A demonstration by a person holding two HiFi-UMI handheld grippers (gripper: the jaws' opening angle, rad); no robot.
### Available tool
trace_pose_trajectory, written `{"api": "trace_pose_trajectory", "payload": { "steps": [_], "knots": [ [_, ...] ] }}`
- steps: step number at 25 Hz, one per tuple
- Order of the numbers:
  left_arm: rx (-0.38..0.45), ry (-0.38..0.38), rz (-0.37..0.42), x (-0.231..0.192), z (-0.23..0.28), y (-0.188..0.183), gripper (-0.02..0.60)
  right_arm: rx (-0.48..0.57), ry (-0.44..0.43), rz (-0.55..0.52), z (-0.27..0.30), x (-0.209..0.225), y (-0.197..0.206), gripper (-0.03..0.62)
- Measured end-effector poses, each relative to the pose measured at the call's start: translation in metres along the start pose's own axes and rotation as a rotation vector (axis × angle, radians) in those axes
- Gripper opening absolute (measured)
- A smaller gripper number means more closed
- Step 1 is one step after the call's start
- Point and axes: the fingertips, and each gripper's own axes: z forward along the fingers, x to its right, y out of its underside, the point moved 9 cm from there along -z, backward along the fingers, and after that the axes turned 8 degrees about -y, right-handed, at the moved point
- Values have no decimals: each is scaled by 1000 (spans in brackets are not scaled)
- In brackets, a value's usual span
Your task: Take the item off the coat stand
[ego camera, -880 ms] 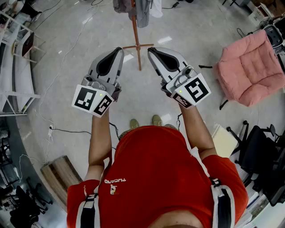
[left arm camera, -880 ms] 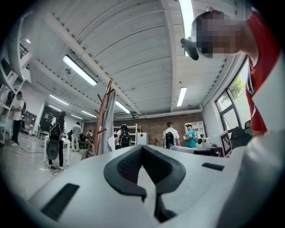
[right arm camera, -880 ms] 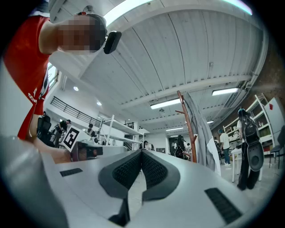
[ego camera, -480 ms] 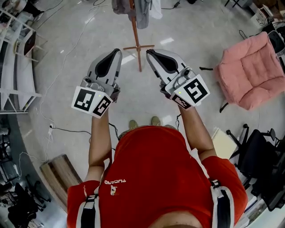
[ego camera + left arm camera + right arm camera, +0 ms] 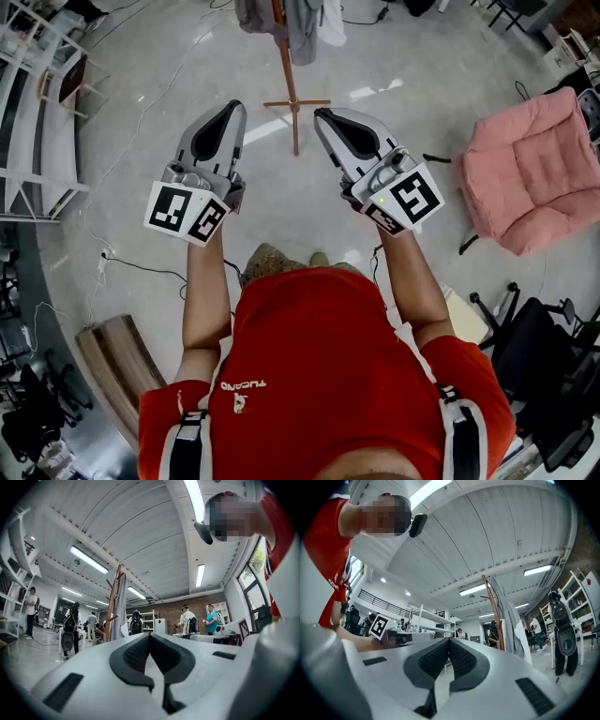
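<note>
A wooden coat stand (image 5: 287, 67) rises from the floor at the top middle of the head view, and a grey garment (image 5: 303, 22) hangs on it with something white beside it. My left gripper (image 5: 232, 108) and right gripper (image 5: 322, 114) are held up side by side short of the stand's cross foot (image 5: 296, 101). Both are shut with nothing in them. In the left gripper view the stand (image 5: 112, 603) and garment (image 5: 121, 609) stand left of the shut jaw tips (image 5: 150, 636). In the right gripper view the stand (image 5: 492, 611) and garment (image 5: 509, 620) are right of the tips (image 5: 449, 641).
A pink cushioned chair (image 5: 532, 157) sits at the right. White shelving (image 5: 42, 122) lines the left. A black office chair (image 5: 548, 349) is at lower right and a wooden board (image 5: 111, 373) at lower left. Cables trail over the floor. Several people (image 5: 190, 619) stand in the background.
The person's leg has come forward under the grippers and the view has shifted slightly; the pink chair sits further right. Both grippers stay shut, held at about the same spot.
</note>
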Motion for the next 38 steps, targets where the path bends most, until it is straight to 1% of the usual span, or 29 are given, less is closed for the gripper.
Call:
{"api": "trace_pose_trajectory", "payload": {
  "steps": [5,10,17,20,25,29,34,35,38],
  "knots": [
    [-5,-30,10,-7,14,7,9,8,-8,8,-1,19,8,20],
    [7,-40,5,-37,41,10,9,-4,5,4,16,43,17,20],
    [9,-33,-10,-103,100,27,9,-31,52,-14,66,93,31,20],
    [3,-29,1,-137,131,28,9,-41,75,-18,94,118,35,20],
    [-10,8,36,-192,181,29,11,-54,105,-22,150,160,48,20],
    [-23,32,37,-234,215,34,11,-64,131,-23,190,189,59,20],
    [-45,70,33,-272,253,48,14,-80,171,-22,226,218,77,20],
    [-51,75,32,-278,260,51,19,-84,178,-21,231,222,80,20],
    [-73,99,36,-293,280,61,101,-100,200,-19,244,232,87,20]
  ]
}}
